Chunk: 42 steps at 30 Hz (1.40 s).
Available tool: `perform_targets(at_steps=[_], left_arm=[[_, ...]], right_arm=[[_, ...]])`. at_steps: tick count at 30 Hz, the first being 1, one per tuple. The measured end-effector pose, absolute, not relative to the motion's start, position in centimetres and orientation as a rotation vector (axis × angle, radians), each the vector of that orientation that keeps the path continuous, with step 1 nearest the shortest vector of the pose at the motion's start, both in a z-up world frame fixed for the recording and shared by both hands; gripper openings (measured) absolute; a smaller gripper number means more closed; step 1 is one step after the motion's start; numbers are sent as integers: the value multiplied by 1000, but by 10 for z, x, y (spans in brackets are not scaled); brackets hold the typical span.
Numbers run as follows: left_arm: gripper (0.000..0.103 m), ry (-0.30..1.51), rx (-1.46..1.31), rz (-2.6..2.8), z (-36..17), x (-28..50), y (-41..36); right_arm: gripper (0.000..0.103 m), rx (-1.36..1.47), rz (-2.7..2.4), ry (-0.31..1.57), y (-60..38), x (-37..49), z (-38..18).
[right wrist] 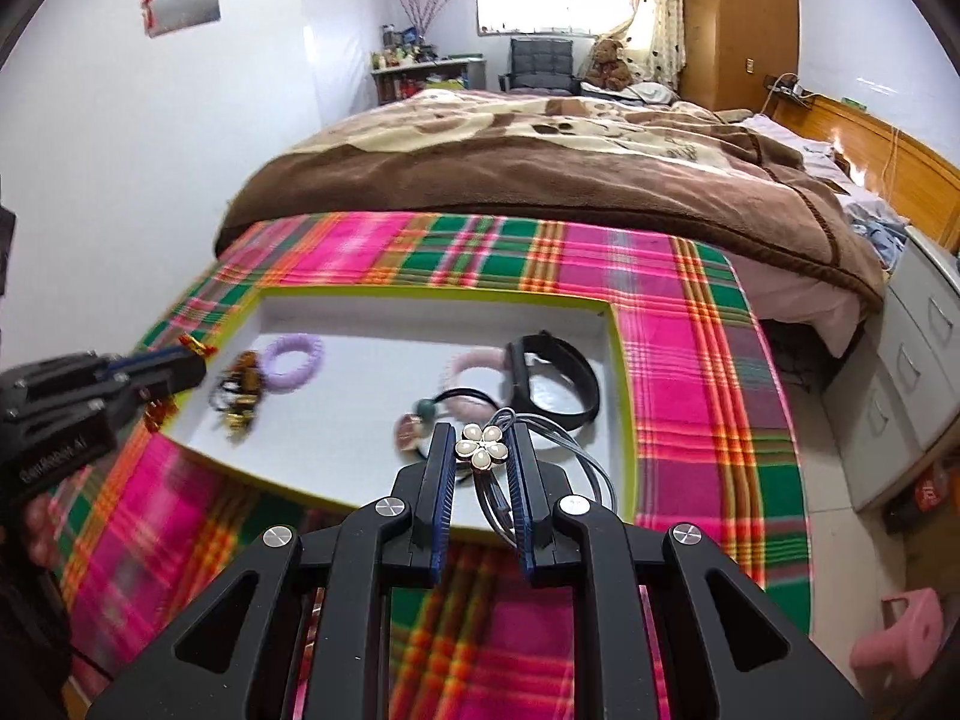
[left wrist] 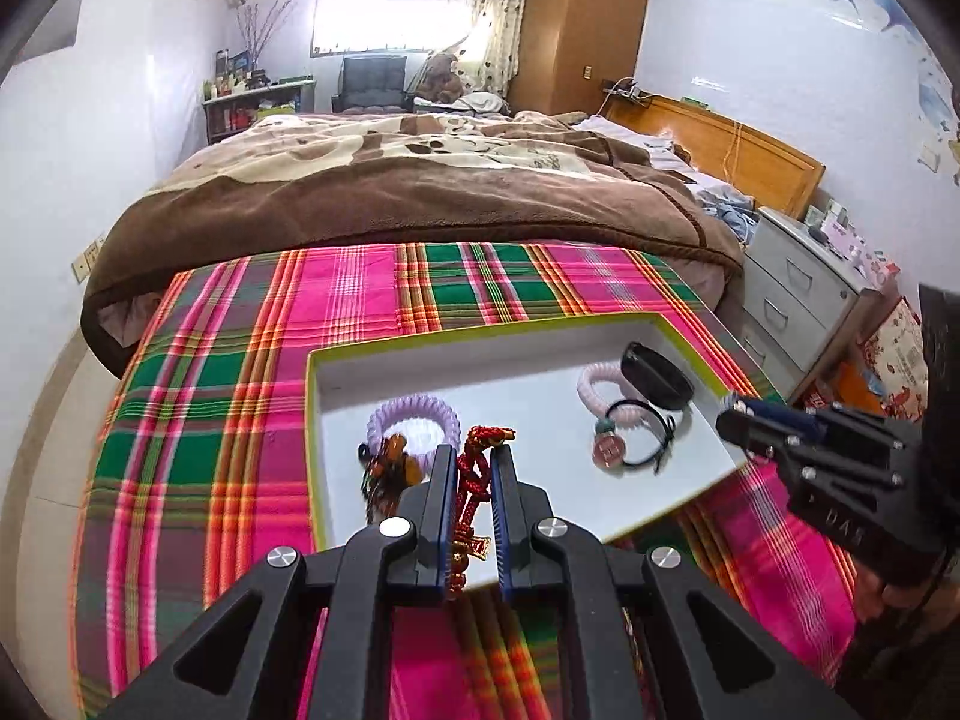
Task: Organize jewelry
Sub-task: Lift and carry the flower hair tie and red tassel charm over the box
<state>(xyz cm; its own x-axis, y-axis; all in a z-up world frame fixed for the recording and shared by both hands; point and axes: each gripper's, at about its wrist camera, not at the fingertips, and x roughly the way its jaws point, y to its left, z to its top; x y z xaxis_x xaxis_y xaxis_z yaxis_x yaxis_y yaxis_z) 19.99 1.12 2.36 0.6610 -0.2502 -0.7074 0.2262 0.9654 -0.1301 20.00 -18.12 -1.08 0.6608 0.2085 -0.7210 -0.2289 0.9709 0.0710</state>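
Observation:
A white tray with a lime rim lies on a plaid cloth. My left gripper is shut on a red knotted cord charm over the tray's near edge. My right gripper is shut on a pearl flower hair tie with grey cords over the tray's near right part. In the tray lie a purple coil tie, a brown beaded piece, a pink coil tie, a black band and a black tie with a pink charm.
The plaid cloth covers the table. A bed with a brown blanket stands behind it. White drawers stand at the right, and a pink stool is on the floor.

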Motion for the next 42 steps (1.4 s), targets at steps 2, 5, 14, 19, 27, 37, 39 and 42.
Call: perform_targets(at_steps=[2,5,14,19,27,37,39,42], left_arm=[[11,820,-35,-271,19,208,9],[11,833,-40,-272,12,219,6],[11,873,-30,-266,-6,240,-5],[11,887,-23,-257,-14,245,-9],[11,913,-14,-248,-23,251,-14],[11,918,-13,-252,-25,251,-18],[11,918,-6,-243,-25,249,-17],[11,919,-9,-246,-24,249,-19]], right_arm=[[18,-36,235,819,-182,205,-15],[18,-53,222,834,-182,210,-22],[18,-67,222,890,-182,222,-40],[18,-69,226,906,-181,224,-45],[18,-61,239,915,-178,227,-48],[18,-50,243,917,-177,227,-50],[18,-51,241,916,-177,227,-50],[18,-49,241,917,-177,227,-50]])
